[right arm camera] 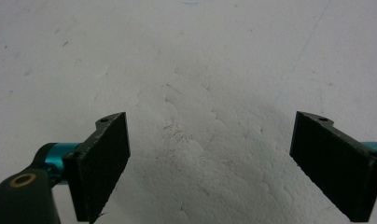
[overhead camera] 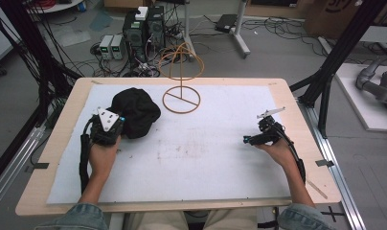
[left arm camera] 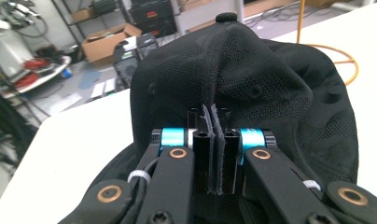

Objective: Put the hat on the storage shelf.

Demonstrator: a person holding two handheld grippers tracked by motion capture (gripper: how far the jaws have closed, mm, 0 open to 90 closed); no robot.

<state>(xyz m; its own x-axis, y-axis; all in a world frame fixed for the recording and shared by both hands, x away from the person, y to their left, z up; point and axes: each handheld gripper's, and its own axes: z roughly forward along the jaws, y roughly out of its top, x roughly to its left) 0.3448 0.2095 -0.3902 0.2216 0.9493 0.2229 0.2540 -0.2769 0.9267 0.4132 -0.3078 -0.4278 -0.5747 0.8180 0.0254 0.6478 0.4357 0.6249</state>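
**Left gripper closed on a black cap; right gripper open over the white mat**

The black cap (overhead camera: 134, 111) lies at about 10 o'clock on the white mat (overhead camera: 206, 158), just left of the wire stand. In the left gripper view the cap (left arm camera: 270, 88) is a soft fabric with a fine perforated weave, small round eyelets and a button on top. No logo or writing can be read on it. Its lower part is hidden behind the gripper.

The left gripper (left arm camera: 213, 135) has its jaws pressed together, with a fold of the cap's fabric pinched between them. In the high view the left gripper (overhead camera: 116, 125) touches the near edge of the cap, with a grey three-cornered plate on top.

The wire stand (overhead camera: 181, 98), at 12 o'clock, is thin orange-brown metal: a flat ring base, an upright rod and loops above.

The right gripper (overhead camera: 251, 140) is at 3 o'clock, well apart from the cap. In its own view the right gripper (right arm camera: 210, 163) has jaws wide apart, nothing between them, over the mat's pebbled, scratched surface (right arm camera: 200, 70).

The mat covers a light wooden table (overhead camera: 67, 117). Boxes and cables on the floor behind are too small to read.
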